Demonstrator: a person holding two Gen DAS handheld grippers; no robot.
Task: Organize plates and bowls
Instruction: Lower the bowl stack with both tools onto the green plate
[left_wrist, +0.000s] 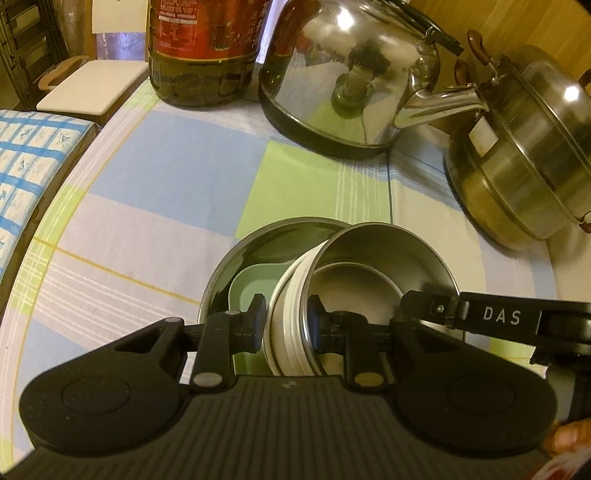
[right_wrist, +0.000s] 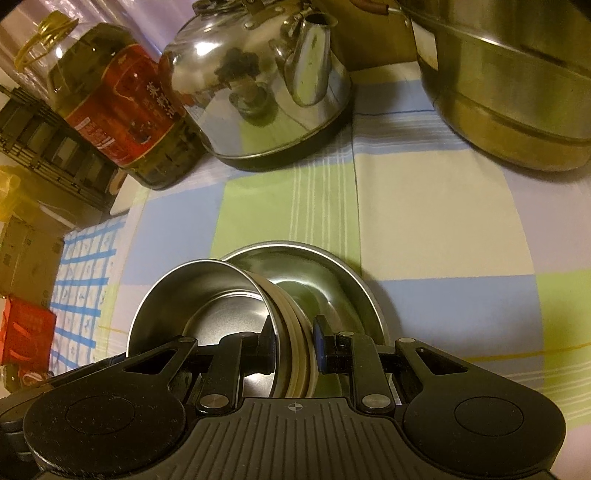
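Note:
A steel bowl with cream bands on its outer wall sits tilted inside a wide steel plate on the checked cloth. A pale green dish lies in the plate beside it. My left gripper is shut on the bowl's left rim, one finger inside and one outside. My right gripper is shut on the opposite rim of the same bowl, above the plate. The right gripper's arm shows at the right of the left wrist view.
A steel kettle and a large oil bottle stand at the back of the table. A steel lidded pot stands at the right. A blue-checked cloth lies off the table's left edge.

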